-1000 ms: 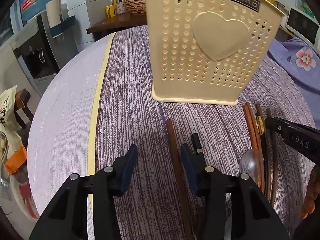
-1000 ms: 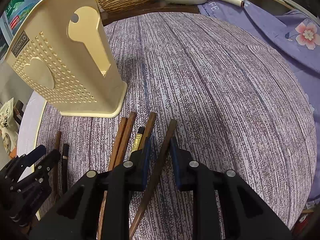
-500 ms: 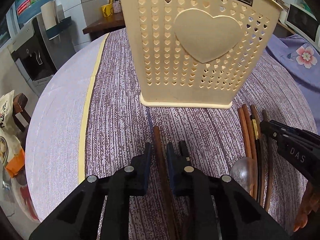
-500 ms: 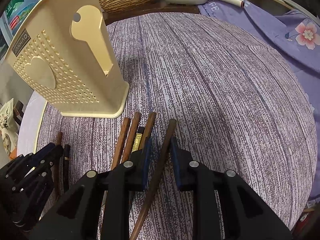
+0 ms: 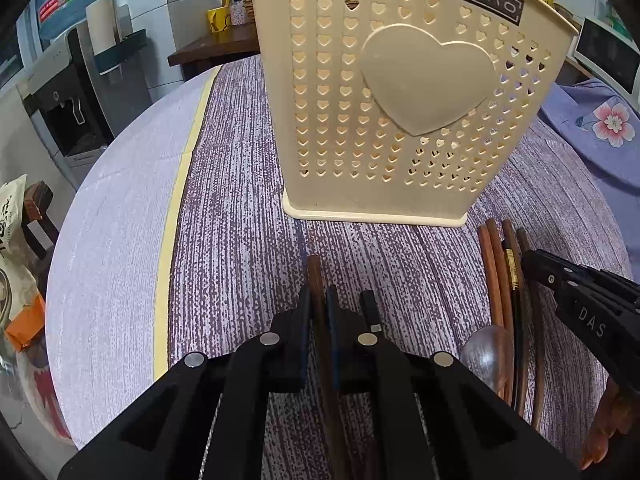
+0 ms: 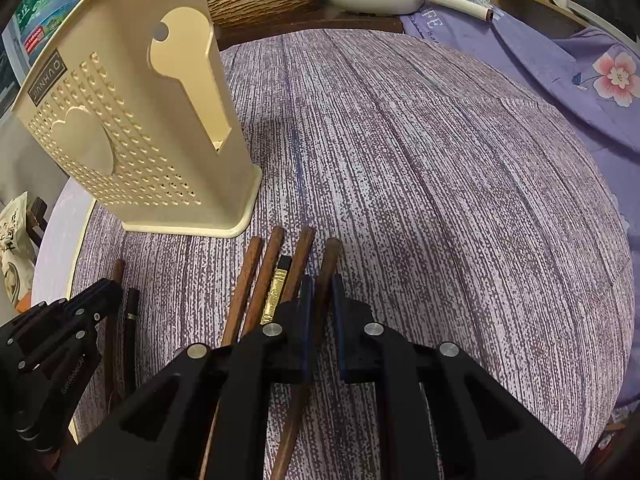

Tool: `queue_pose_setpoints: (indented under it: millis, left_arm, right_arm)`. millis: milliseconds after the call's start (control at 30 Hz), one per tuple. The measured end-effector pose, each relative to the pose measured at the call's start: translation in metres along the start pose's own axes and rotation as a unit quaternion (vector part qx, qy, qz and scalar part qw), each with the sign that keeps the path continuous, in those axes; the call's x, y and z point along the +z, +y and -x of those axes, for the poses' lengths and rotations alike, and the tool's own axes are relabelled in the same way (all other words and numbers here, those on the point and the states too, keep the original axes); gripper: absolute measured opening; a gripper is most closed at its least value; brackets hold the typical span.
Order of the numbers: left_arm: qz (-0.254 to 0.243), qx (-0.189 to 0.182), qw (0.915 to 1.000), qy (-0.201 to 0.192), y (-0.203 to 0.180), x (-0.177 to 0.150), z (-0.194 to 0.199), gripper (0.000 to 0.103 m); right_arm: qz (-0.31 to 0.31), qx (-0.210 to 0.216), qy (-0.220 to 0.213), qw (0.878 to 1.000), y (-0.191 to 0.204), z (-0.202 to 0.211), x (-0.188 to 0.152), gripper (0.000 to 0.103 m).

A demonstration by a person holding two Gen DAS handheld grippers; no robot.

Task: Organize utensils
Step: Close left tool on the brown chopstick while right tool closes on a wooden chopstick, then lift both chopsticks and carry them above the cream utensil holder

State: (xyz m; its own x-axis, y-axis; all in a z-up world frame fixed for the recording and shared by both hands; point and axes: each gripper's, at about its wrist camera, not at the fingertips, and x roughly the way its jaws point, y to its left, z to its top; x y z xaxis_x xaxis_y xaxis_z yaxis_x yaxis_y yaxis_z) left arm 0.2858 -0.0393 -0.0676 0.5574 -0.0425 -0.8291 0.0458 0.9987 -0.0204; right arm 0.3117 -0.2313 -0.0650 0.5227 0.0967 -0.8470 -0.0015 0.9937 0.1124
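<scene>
Holder (image 6: 132, 148) ahead; bare tablecloth (image 6: 440, 200) rightward

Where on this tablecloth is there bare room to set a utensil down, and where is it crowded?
Free: the wide stretch of tablecloth right of the utensil holder, out to the purple floral fabric; also the pale strip left of the yellow stripe. Crowded: just in front of the holder, where the chopsticks, a clear spoon and both grippers sit.

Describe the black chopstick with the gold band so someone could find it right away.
Start at the cream holder with the heart. In front of its base lies a row of chopsticks on the purple cloth. Among the brown wooden ones, the black chopstick alone carries a shiny gold band.
</scene>
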Motion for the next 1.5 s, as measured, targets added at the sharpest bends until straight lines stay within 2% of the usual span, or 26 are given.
queue_pose_setpoints:
  millis: [200,333,533,767,1000,1500]
  left_arm:
    - [0.006,-0.005,1.0000,-0.004,0.004,0.002,-0.001,0.008]
    - [0.012,-0.014,0.9998,-0.007,0.008,0.003,-0.001,0.007]
    - [0.019,-0.023,0.9994,-0.020,0.012,0.003,0.008,0.007]
    - [0.021,-0.039,0.9969,-0.065,0.015,0.006,0.040,0.007]
    - [0.025,-0.060,0.9916,-0.112,0.021,0.008,0.080,0.007]
    - [0.016,-0.079,0.9775,-0.195,0.026,-0.007,0.155,0.007]
  right_arm:
    - [-0.009,0.013,-0.006,1.000,-0.004,-0.001,0.000,0.009]
    - [-0.023,0.037,-0.010,0.999,-0.008,-0.001,0.001,0.009]
    - [-0.027,0.062,-0.038,0.997,-0.009,0.016,0.005,0.009]
    - [0.011,0.086,-0.104,0.991,0.001,0.062,0.005,0.009]
    - [0.049,0.110,-0.166,0.979,0.012,0.113,-0.002,0.009]
    - [0.103,0.138,-0.235,0.957,0.023,0.197,-0.031,0.008]
